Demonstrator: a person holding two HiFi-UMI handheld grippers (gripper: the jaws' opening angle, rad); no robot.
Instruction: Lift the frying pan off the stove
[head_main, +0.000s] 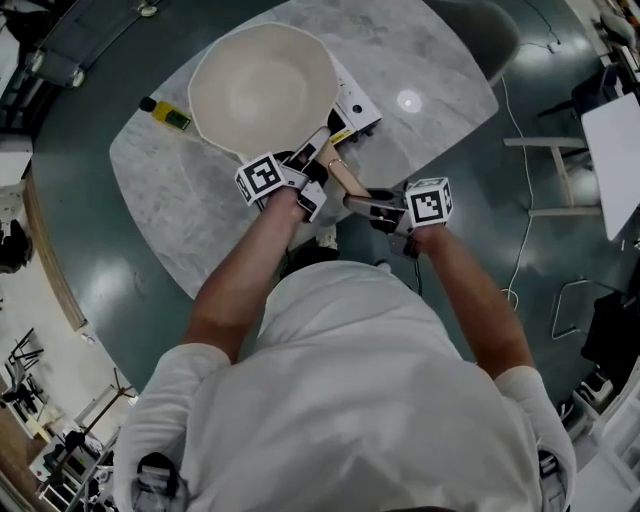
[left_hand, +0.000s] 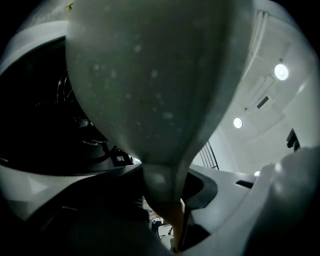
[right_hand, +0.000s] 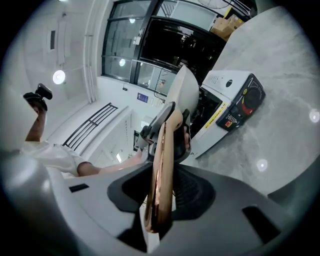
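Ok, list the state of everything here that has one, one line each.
frying pan: empty, over the stove; whether it is lifted cannot be told.
pan handle: gripped in two places.
left gripper: shut on the pan handle, next to the pan.
right gripper: shut on the pan handle's end.
stove: on the table; no flame visible.
small yellow item: lying flat.

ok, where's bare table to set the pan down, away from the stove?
Biggest free patch: table left of the pan, from the small yellow object to the near-left edge. Second: right of the stove to the table's right edge. Crowded: by the handle, where left tongs and right tongs grip it.
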